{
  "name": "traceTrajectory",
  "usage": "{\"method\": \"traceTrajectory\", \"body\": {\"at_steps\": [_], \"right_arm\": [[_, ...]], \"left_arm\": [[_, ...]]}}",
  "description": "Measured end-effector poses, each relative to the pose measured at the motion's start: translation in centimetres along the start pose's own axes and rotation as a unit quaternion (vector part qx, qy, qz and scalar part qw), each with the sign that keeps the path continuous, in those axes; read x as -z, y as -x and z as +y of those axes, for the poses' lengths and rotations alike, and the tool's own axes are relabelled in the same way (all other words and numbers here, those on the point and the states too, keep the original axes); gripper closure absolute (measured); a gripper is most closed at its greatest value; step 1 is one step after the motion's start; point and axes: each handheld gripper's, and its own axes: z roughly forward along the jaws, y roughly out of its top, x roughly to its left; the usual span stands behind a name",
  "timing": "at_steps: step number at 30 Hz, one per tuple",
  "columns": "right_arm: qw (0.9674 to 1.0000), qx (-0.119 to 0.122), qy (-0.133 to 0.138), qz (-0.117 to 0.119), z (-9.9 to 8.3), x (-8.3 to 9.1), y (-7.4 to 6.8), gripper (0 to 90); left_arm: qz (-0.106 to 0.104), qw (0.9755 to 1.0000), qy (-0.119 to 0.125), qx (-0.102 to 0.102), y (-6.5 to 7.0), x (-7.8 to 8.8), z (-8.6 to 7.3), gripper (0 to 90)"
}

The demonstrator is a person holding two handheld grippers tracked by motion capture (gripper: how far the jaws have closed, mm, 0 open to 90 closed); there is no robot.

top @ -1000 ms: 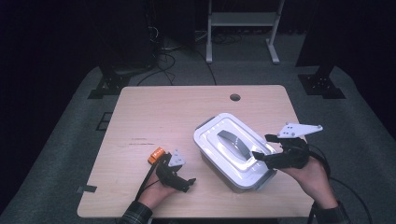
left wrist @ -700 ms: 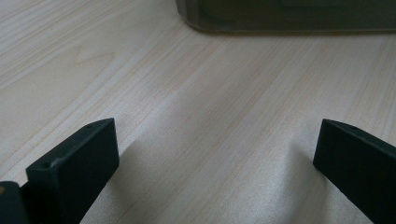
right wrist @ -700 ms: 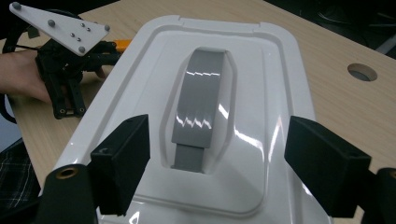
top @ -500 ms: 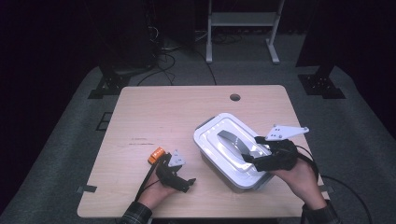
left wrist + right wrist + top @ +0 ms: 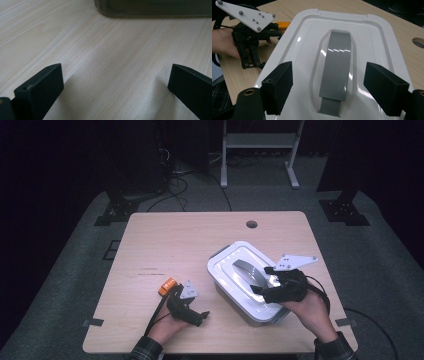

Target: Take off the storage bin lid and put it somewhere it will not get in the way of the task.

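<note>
Two wide-jawed grippers over pale wood table (image 5: 200,240), grey carpet (image 5: 65,285), perhaps dark racks behind.

Dark room, grey carpet floor (image 5: 65,285), light wooden table (image 5: 175,245), white metal stand (image 5: 260,140), black cables (image 5: 175,170)

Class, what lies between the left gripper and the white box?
Bare tabletop, per the high view, separates the left gripper from the white box; the left gripper view agrees.
</note>
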Motion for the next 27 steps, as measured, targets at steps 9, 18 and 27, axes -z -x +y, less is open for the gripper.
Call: {"method": "traceTrajectory", "body": {"at_steps": [9, 18, 27], "right_arm": [[0.9999, -0.002, 0.004, -0.013, 0.0, -0.5, 0.2, 38.4], [0.9998, 0.000, -0.001, -0.020, 0.1, -1.0, 0.2, 50.6], [0.9997, 0.006, -0.004, -0.023, 0.0, -1.2, 0.1, 60.9]], "left_arm": [[0.000, 1.0000, 0.000, 0.000, 0.0, 0.0, 0.0, 0.0], [0.000, 1.0000, 0.000, 0.000, 0.0, 0.0, 0.0, 0.0], [0.000, 1.0000, 0.000, 0.000, 0.0, 0.0, 0.0, 0.0]]}}
